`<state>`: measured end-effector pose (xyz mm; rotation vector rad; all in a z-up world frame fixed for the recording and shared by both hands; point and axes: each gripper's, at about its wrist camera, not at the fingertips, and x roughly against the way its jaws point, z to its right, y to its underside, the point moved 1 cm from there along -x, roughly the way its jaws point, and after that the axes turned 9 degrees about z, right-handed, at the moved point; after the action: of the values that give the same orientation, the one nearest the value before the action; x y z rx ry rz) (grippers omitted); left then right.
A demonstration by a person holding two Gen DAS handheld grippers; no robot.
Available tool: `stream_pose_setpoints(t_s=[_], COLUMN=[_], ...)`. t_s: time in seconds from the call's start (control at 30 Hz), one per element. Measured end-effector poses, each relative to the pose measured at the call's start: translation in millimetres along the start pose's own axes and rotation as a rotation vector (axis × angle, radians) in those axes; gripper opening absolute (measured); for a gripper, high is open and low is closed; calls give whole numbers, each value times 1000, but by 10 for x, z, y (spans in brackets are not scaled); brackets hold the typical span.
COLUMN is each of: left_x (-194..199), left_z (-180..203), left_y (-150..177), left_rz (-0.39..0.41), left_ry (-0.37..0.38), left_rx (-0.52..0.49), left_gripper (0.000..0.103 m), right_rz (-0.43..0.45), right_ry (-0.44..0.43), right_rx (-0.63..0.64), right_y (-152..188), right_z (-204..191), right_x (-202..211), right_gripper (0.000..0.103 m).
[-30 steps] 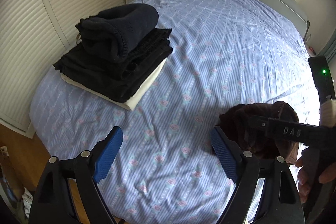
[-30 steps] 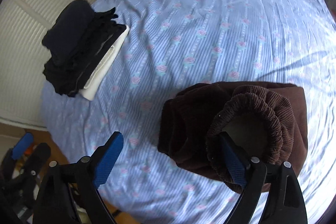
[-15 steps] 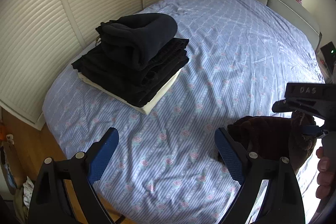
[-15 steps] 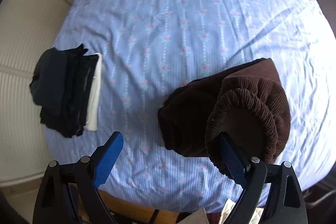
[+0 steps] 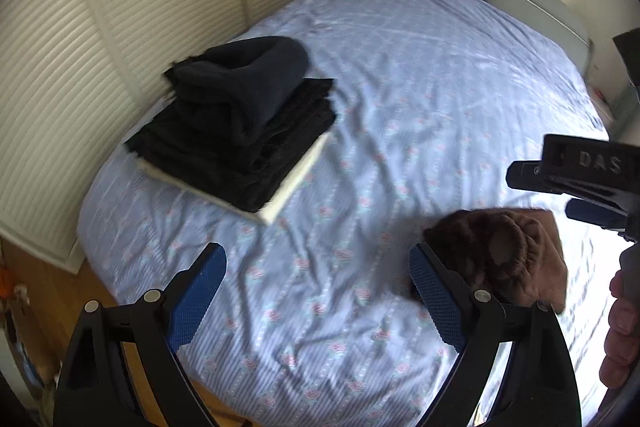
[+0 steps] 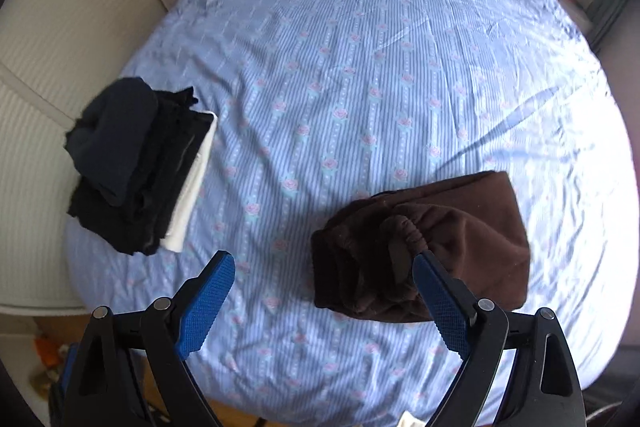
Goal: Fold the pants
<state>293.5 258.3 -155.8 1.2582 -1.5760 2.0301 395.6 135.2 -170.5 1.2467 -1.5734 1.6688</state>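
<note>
Both claws, left [image 5: 316, 301] and right [image 6: 324, 301], gape wide, gripping nothing. Pants [image 6: 432, 247] bundled on bed [image 6: 360, 67], just beyond right claw, nearer it.

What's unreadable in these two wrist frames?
- Brown pants: near edge hidden behind the right gripper's finger, right wrist view; fold count unclear.
- Black clothes stack: motion-blurred in both views; number of garments unclear.
- Bed: right side washed out by glare.
- Left gripper: open, holds nothing.
</note>
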Motion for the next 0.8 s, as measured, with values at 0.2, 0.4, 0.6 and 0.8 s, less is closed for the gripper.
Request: stream_pose_setpoints(t_s=[0.2, 0.4, 0.6, 0.8], left_x=[-64, -507, -1167, -1592], left_z=[824, 1639, 1988, 1909], left_y=[17, 95, 213, 355], left_rz=[-13, -135, -293, -412], left_ry=[251, 410, 383, 333], left_rx=[-161, -226, -126, -33], left_gripper=[94, 94, 94, 83], right_rz=[110, -10, -91, -120], right_ry=[-74, 81, 124, 99], right_rx=[-33, -227, -418, -386], right_y=[423, 1070, 1467, 1572], right_z=[1019, 2424, 3040, 3080], right_x=[112, -92, -193, -272], right_gripper=[92, 92, 92, 92])
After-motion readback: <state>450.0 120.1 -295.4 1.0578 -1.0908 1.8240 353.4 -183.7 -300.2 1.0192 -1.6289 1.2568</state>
